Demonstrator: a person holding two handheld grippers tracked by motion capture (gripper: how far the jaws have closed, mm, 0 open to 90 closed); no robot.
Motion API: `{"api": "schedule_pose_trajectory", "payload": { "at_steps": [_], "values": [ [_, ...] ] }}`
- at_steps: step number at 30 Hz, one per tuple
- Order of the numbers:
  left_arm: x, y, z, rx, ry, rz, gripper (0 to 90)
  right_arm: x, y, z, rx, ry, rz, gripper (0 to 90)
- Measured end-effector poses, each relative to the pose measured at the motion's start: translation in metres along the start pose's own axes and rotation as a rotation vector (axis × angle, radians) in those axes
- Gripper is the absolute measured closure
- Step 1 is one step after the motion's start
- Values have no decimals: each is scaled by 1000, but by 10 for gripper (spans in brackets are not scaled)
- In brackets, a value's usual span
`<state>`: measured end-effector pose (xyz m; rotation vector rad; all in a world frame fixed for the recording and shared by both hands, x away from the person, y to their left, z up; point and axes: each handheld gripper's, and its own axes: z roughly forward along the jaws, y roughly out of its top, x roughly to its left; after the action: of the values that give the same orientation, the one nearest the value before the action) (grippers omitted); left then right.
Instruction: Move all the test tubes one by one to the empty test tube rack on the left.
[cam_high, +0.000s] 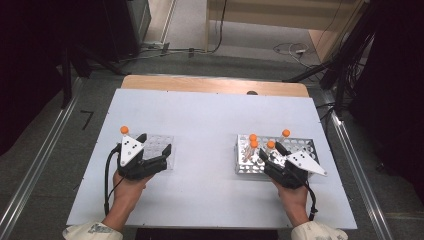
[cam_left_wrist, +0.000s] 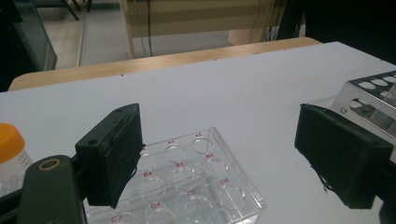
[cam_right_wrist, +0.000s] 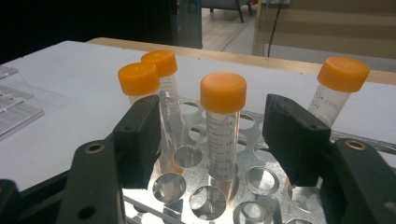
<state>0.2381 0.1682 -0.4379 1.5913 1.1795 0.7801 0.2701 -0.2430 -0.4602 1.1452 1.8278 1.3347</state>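
A metal rack (cam_high: 306, 145) on the right of the table holds several clear tubes with orange caps. My right gripper (cam_high: 271, 150) reaches over its near side. In the right gripper view its jaws straddle the middle tube (cam_right_wrist: 222, 128), with a gap on each side, so the right gripper (cam_right_wrist: 215, 135) is open. Two tubes (cam_right_wrist: 154, 79) stand behind the left jaw and another tube (cam_right_wrist: 337, 86) leans at the right. My left gripper (cam_high: 154, 143) is open over a clear well plate (cam_high: 161, 143), with nothing between its jaws (cam_left_wrist: 219, 158). The well plate (cam_left_wrist: 198, 186) lies flat.
A single orange-capped tube (cam_high: 124, 130) stands left of the well plate and shows as a tube (cam_left_wrist: 10, 156) at the left edge of the left gripper view. The white table (cam_high: 210, 115) ends in a wooden strip at the far side. Cables lie on the floor beyond.
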Motion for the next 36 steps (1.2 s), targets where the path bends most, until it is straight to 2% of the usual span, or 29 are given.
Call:
{"api": "schedule_pose_trajectory", "payload": {
  "at_steps": [10,13,23,36],
  "values": [
    [0,0,0,1,1,-1,153,2,-11,4,10,-28,-1,509],
    [0,0,-1,1,1,0,153,1,-13,6,17,-30,8,529],
    [0,0,-1,-2,1,-4,154,3,-15,8,35,-38,-6,593],
    [0,0,-1,-1,1,-3,156,1,-16,9,40,-58,12,706]
  ]
}}
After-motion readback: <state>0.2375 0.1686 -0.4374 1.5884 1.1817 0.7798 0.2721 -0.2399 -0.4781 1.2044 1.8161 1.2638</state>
